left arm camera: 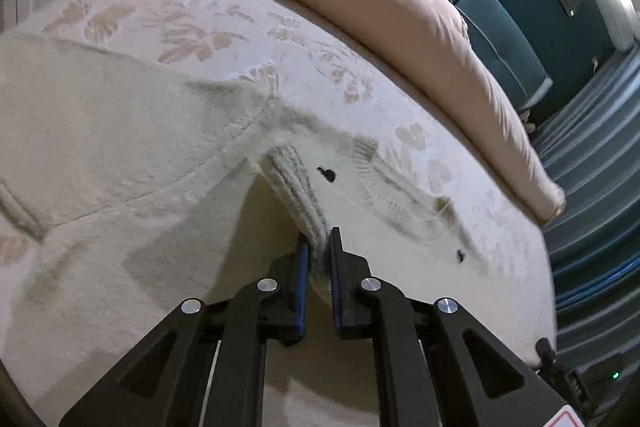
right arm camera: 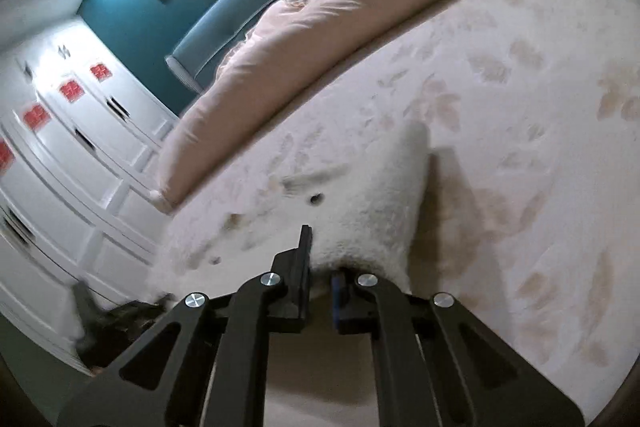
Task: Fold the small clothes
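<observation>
- Gripping a ribbed knit edge, the left gripper (left arm camera: 319, 251) had its blue-padded jaws clamped on the fluffy cream knitted sweater (left arm camera: 120, 147), holding that edge raised off the surface.
- Left of that grip, the sweater's body lay spread across the white bedspread with a pale leaf pattern (left arm camera: 224, 27), with one ribbed cuff (left arm camera: 16, 207) at the far left edge of the view.
- Just right of the clamped rib, two small dark buttons (left arm camera: 327, 174) sat on the flat front panel, so the garment looked like a cardigan.
- Further right, a long beige bolster pillow (left arm camera: 400, 7) ran along the far side of the bed, well apart from the sweater.
- In the right wrist view, white cupboard doors with red stickers (right arm camera: 72, 91) stood at the left.
- Toward the middle, the right gripper (right arm camera: 320, 267) was closed on a lifted fold of the same sweater; fabric draped over and hid one finger.
- To the right, bare bedspread stretched away.
- Judging by this, folding had only begun: both edges were held up, no fold was laid down, and the whole sequence of folds seemed still to come.
</observation>
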`<control>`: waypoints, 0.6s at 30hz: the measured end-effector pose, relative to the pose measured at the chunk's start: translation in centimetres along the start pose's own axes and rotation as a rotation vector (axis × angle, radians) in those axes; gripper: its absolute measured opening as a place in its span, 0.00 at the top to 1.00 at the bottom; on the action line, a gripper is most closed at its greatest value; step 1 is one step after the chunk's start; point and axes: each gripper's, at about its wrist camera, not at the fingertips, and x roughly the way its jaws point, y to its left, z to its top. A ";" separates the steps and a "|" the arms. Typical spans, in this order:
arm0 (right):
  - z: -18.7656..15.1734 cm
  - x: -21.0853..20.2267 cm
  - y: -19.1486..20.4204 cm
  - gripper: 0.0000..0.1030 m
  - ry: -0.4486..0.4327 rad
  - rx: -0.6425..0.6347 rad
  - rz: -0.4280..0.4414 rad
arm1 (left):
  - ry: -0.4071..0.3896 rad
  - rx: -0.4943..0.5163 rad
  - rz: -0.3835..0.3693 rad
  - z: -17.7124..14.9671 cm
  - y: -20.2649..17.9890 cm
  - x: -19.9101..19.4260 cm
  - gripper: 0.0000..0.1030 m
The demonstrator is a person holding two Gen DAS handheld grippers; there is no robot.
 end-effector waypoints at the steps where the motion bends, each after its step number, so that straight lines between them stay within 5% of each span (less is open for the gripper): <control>1: -0.9 2.5 -1.3 0.93 0.096 -0.027 -0.095 | 0.028 0.001 0.026 -0.6 0.4 0.9 0.93; 2: -1.9 4.4 -2.8 0.95 0.179 -0.010 -0.178 | 0.057 -0.006 0.039 -1.1 0.8 1.6 0.93; 3: -2.5 4.8 -3.6 0.95 0.194 0.023 -0.165 | 0.094 -0.025 0.062 -1.8 1.5 2.5 0.94; 6: -1.8 2.0 -2.1 0.94 0.117 -0.010 -0.124 | 0.075 -0.015 0.068 -2.7 1.9 2.3 0.93; 9: -2.7 2.6 -2.2 0.92 0.161 -0.090 -0.233 | 0.077 0.010 0.092 -2.8 1.2 2.6 0.93; 14: -3.2 -1.1 -1.5 0.87 0.088 -0.046 -0.222 | 0.089 0.035 0.097 -2.7 1.2 2.6 0.91; 18: -2.7 -0.9 2.5 0.87 0.041 -0.216 -0.224 | 0.075 0.028 0.098 -3.2 1.8 2.6 0.89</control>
